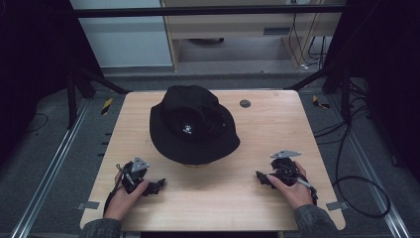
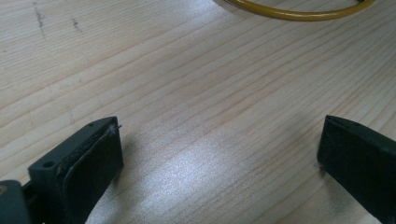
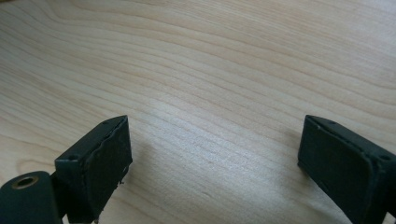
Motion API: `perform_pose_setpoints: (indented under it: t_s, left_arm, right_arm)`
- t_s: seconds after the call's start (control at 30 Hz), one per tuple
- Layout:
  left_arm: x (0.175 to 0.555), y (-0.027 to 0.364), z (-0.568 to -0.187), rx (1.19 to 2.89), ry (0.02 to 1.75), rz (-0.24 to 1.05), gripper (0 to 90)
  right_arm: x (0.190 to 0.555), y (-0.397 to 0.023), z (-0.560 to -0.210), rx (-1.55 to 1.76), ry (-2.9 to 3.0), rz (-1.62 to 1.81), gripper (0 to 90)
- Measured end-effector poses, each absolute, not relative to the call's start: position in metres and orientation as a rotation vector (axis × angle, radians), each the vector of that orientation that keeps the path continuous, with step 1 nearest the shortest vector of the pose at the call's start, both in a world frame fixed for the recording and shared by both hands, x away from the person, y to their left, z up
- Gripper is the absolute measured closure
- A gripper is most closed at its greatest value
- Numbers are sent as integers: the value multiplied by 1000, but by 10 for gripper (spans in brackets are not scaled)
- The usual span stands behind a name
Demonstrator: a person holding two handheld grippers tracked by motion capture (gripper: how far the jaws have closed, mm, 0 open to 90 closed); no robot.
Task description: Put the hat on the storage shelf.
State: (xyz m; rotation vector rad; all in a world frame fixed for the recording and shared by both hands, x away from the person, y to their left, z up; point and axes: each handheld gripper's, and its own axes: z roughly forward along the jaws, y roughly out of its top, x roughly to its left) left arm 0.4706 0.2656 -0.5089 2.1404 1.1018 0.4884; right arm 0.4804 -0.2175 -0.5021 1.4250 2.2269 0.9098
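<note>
A black bucket hat (image 1: 193, 124) with a small white emblem sits at the middle back of the wooden table (image 1: 223, 203). A yellow ring (image 2: 299, 14) shows at the top of the left gripper view, and a sliver of it peeks from under the hat's near brim (image 1: 197, 164). My left gripper (image 1: 157, 185) (image 2: 219, 140) rests low over the table at the front left, open, with bare wood between its jaws. At the front right, my right gripper (image 1: 261, 177) (image 3: 215, 140) is likewise open and holds nothing. Both point inward, short of the hat.
A small grey disc (image 1: 244, 103) is set in the table's far side, right of the hat. Metal rails (image 1: 54, 163) run along the floor on both sides. Cables (image 1: 356, 188) lie on the floor at the right. Dark stand legs (image 1: 94, 79) rise behind the table.
</note>
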Motion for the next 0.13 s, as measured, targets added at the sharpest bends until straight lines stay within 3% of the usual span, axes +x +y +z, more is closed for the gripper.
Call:
perform_pose_setpoints:
  t_s: [0.13]
  left_arm:
    - [471,266,-509,2141,1102,488,0]
  right_arm:
    - [479,-216,-507,1367,2192,901,85]
